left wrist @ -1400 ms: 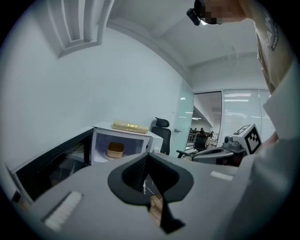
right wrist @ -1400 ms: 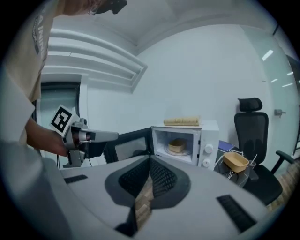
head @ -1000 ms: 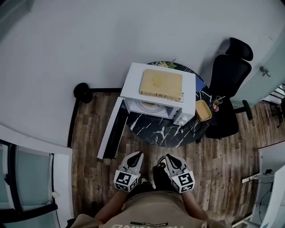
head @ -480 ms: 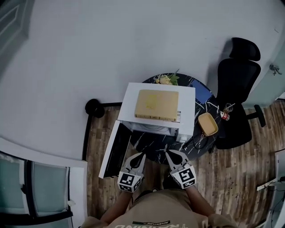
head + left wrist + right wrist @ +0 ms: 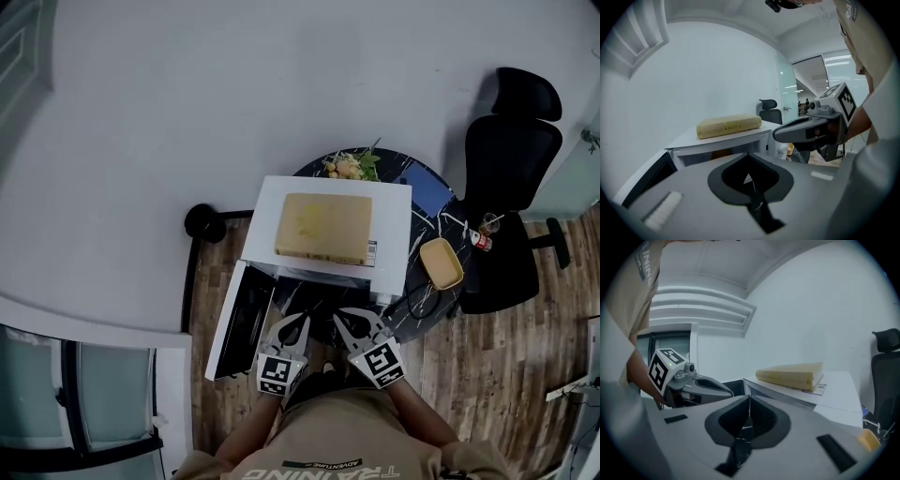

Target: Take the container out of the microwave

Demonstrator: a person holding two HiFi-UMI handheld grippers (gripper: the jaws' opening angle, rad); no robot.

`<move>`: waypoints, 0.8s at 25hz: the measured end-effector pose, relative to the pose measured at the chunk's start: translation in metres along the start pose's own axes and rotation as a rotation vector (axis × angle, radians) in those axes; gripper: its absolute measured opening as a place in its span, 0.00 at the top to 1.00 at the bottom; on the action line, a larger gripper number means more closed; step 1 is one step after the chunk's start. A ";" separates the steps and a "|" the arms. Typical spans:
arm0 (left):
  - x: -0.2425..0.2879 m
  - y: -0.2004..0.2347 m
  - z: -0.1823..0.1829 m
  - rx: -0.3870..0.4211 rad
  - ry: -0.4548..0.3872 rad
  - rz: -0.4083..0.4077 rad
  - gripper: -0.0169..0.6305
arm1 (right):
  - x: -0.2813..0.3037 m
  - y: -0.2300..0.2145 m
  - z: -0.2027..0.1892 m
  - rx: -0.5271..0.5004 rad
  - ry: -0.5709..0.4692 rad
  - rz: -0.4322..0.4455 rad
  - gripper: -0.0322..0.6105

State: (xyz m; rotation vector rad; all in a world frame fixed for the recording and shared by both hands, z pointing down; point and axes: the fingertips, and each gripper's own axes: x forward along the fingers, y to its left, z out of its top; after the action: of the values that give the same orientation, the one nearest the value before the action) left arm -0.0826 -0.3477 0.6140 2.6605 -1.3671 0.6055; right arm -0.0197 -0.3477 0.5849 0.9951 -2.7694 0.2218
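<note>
Left gripper (image 5: pixel 298 324) and right gripper (image 5: pixel 344 317), closed, neared the microwave (image 5: pixel 394 217); only left gripper view perhaps shows the container (image 5: pixel 721 153).

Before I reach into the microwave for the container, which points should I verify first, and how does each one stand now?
1. The door of the microwave is open: ok.
2. The left gripper has its jaws apart for a grasp: not ok, they are together and empty.
3. The right gripper has its jaws apart: not ok, they are together and empty.
4. The container is located in the cavity: cannot tell; only a brownish shape shows.
5. The yellow block lies clear of the opening: ok.
</note>
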 end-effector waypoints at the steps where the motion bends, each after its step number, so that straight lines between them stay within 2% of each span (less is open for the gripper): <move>1: 0.003 0.002 0.000 0.019 0.004 0.001 0.96 | 0.001 0.001 0.001 0.001 0.001 0.006 0.94; 4: 0.009 0.009 0.001 0.087 0.013 0.008 0.96 | 0.003 0.005 0.002 -0.002 0.022 -0.003 0.94; 9: 0.025 0.029 -0.013 0.251 0.051 0.032 0.96 | 0.005 0.000 0.005 -0.025 0.058 -0.092 0.94; 15: 0.055 0.040 -0.033 0.594 0.123 0.034 0.96 | -0.004 0.000 0.007 -0.042 0.116 -0.147 0.94; 18: 0.080 0.047 -0.040 0.776 0.161 0.019 0.96 | -0.006 -0.001 0.009 -0.054 0.107 -0.177 0.94; 20: 0.095 0.050 -0.054 0.855 0.207 -0.004 0.96 | -0.008 0.003 0.004 -0.049 0.116 -0.184 0.94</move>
State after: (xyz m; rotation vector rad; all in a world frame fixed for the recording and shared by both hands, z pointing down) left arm -0.0891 -0.4362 0.6955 3.0287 -1.2179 1.7380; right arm -0.0161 -0.3415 0.5785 1.1767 -2.5493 0.1778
